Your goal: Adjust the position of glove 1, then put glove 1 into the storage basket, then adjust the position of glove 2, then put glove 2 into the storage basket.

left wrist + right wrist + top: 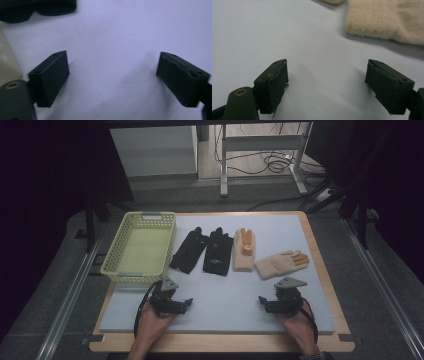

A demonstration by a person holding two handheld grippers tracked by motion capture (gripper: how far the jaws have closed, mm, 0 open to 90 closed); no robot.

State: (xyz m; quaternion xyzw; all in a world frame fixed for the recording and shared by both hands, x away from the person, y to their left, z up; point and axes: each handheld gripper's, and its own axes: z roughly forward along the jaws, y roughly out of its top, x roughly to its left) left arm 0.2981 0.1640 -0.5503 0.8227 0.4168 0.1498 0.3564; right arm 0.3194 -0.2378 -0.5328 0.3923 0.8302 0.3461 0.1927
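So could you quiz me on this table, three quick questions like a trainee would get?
1. How many gloves lie on the grey mat, and in which colours?
2. True or false: the yellow basket already holds a glove.
3. Which tongs are nearer the cream gloves: A) left tongs, B) right tongs?

Key:
1. Four: two black gloves, two cream gloves.
2. False, it holds nothing.
3. B. Both tongs stand open over bare mat.

2 black gloves (202, 251) + 2 beige gloves (265, 255) (orange fingertips), flat in row, mid-mat
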